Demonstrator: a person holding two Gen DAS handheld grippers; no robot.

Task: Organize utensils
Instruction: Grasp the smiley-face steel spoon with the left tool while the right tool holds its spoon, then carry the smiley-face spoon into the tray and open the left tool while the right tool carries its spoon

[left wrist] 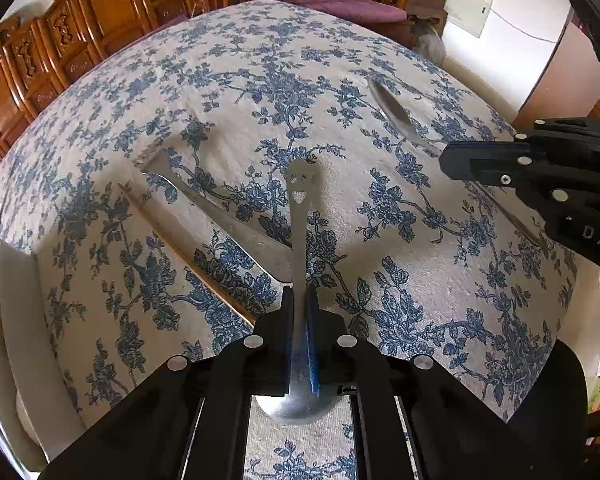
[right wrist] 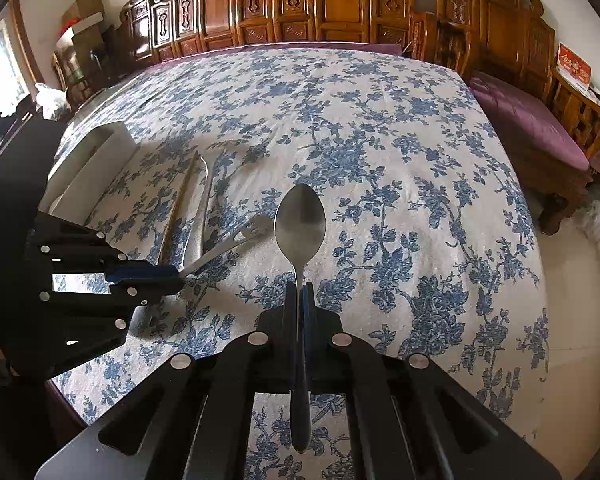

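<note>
My left gripper (left wrist: 299, 292) is shut on a steel spoon with a smiley-face handle (left wrist: 302, 200), its bowl toward the camera and its handle pointing forward over the cloth. It also shows in the right wrist view (right wrist: 236, 242). My right gripper (right wrist: 300, 288) is shut on a plain steel spoon (right wrist: 300, 226), bowl pointing forward; that spoon shows in the left wrist view (left wrist: 392, 110). A steel knife (left wrist: 220, 216) and wooden chopsticks (left wrist: 180, 252) lie on the cloth left of the left gripper. A white organizer tray (right wrist: 96, 160) stands at the far left.
A blue floral tablecloth (right wrist: 380, 128) covers the table. Carved wooden cabinets (right wrist: 300, 4) and a bench with a purple cushion (right wrist: 528, 120) stand behind and to the right. The table edge drops off at the right in the right wrist view.
</note>
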